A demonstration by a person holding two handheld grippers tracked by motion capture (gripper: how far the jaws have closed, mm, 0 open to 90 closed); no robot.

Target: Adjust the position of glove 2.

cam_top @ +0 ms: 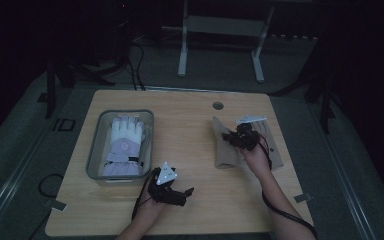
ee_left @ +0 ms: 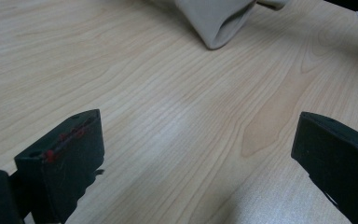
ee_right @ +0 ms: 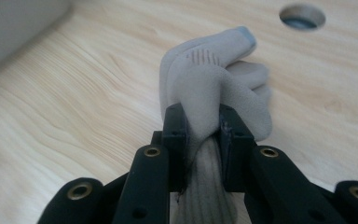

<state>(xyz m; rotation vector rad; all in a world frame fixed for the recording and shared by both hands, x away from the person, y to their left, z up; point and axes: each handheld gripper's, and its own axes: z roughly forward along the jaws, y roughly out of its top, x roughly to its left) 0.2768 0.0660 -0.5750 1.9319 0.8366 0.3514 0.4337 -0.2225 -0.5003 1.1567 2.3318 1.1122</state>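
A beige knit glove [ee_right: 214, 74] is pinched between the jaws of my right gripper [ee_right: 204, 135], its fingers curling over beyond the pads and its ribbed cuff running back under the jaws. In the high view my right gripper [cam_top: 233, 137] holds this glove [cam_top: 224, 155] at the table's right side, just above the wood. My left gripper [cam_top: 182, 195] rests near the front edge in the middle. In its own view the left gripper [ee_left: 200, 140] stands wide open over bare wood, and the beige glove's open end [ee_left: 219, 23] lies farther off.
A clear plastic bin [cam_top: 94, 150] at the table's left holds a white and lavender padded glove [cam_top: 125, 142]. More beige fabric [cam_top: 276, 159] lies to the right of the right hand. A round cable hole [cam_top: 218, 105] sits near the far edge. A desk frame [cam_top: 220, 25] stands behind the table.
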